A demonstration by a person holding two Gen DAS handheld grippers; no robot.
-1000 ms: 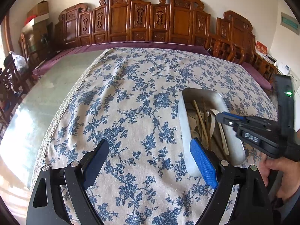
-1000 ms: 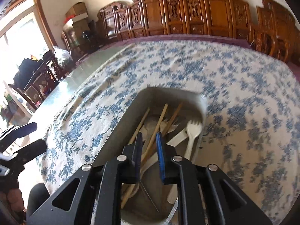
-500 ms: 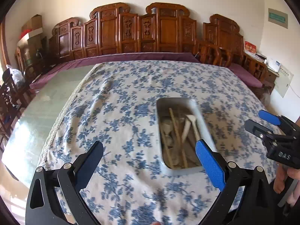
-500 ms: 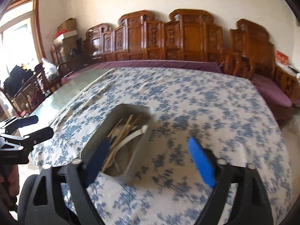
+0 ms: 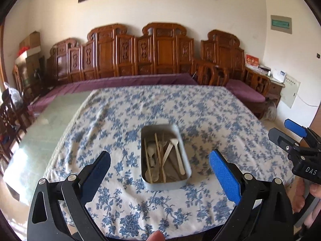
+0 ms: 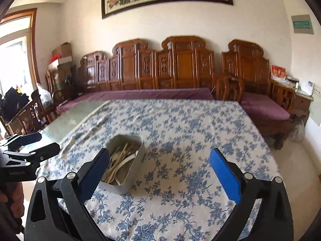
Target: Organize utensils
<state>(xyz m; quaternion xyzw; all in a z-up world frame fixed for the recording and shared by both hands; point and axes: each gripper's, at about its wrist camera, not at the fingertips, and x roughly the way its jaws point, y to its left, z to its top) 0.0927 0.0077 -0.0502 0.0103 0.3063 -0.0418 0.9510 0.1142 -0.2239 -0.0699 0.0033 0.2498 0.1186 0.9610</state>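
Both grippers [image 5: 160,174] [image 6: 160,172] open above tray [image 5: 144,136]

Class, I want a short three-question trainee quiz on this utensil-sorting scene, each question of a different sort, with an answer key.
1. True or false: the right gripper is clamped on a chopstick.
2. Multiple choice: the metal tin rests on A) the bare glass, B) the floral tablecloth, C) the bench.
3. Fill in: the white spoon lies ____ the tin.

Key:
1. False; both it and the left gripper are open and empty.
2. B.
3. Inside, among wooden chopsticks.
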